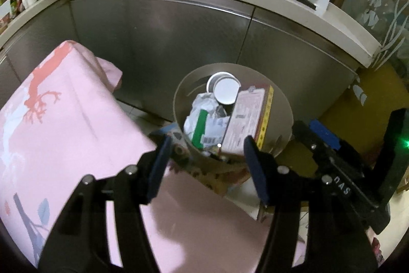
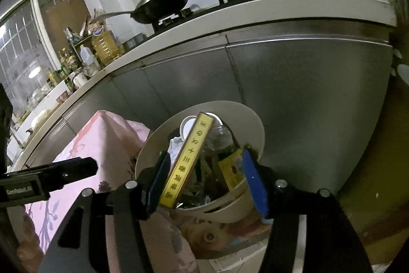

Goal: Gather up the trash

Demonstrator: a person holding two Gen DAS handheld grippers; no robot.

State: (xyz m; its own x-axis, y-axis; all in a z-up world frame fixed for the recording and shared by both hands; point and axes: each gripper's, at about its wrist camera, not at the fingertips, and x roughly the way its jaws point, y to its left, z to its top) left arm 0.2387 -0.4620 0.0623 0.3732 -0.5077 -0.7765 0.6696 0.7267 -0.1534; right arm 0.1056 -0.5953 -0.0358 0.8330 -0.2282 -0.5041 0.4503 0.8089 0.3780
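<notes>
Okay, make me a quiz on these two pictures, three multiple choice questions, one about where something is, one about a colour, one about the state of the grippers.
1. Where is the white cup?
A. inside the trash bin
B. on the stove
C. on the pink cloth

2. What colour is the edge of the flat box that carries printed characters?
A. red
B. yellow
C. white

3. How do the two grippers stand?
A. both shut on trash
B. left open, right shut
C. both open

Answers:
1 A: the cup lies among the rubbish within the trash bin.
2 B: the box shows a yellow edge.
3 C: the left gripper and right gripper each show a wide gap with nothing gripped.
</notes>
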